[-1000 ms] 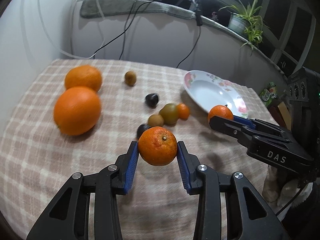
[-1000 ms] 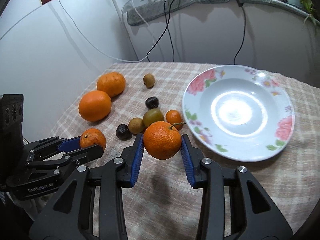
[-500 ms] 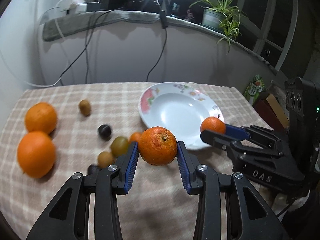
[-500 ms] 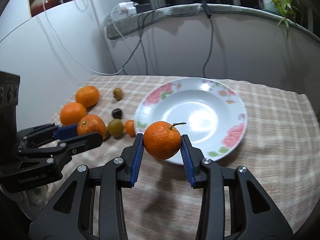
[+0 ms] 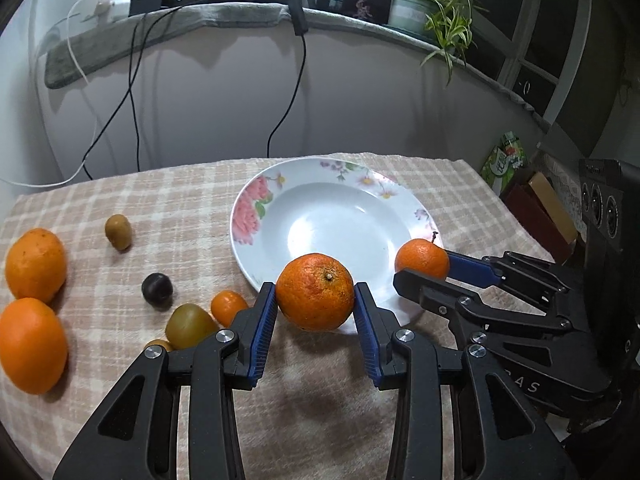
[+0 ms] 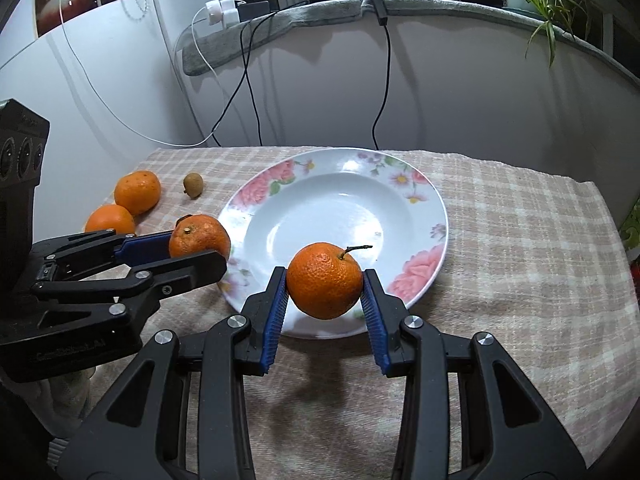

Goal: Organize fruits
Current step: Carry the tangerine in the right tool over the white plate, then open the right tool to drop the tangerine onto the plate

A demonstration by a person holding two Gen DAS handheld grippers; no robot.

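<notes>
Left gripper (image 5: 315, 300), black two-finger clamp with blue ribbed pads, pinches a round orange mandarin with a dry stem scar (image 5: 315, 291) off the cloth, just over the near-left rim of the plate. Right gripper (image 6: 325, 298), same make, pinches a second round orange mandarin with a short curved stalk (image 6: 325, 280), poised above the plate's near rim. Beige checked tablecloth (image 5: 188, 200): covers the whole table. White shallow porcelain plate with pink flower border (image 5: 256, 216): centre of the table, bowl bare. Two large oranges (image 5: 32, 344), (image 5: 35, 264): far left on the cloth, well apart from the plate. Greenish-yellow round fruit (image 5: 190, 324), small orange citrus (image 5: 228, 306), dark plum-like fruit (image 5: 157, 286) and brown kiwi-like fruit (image 5: 118, 232): loose on the cloth left of the plate; another small brown fruit is mostly hidden behind the left finger. Step in hand, as judged: carry both mandarins over the plate's bowl and set them down. To do it well, bring each fruit inward past the rim, lower until it nearly touches the porcelain, keep the two apart, then spread the pads gently so neither rolls out. Pose: both grippers slant downward toward the plate, side by side, tips near each other, the right one's tips lying further over the plate.
</notes>
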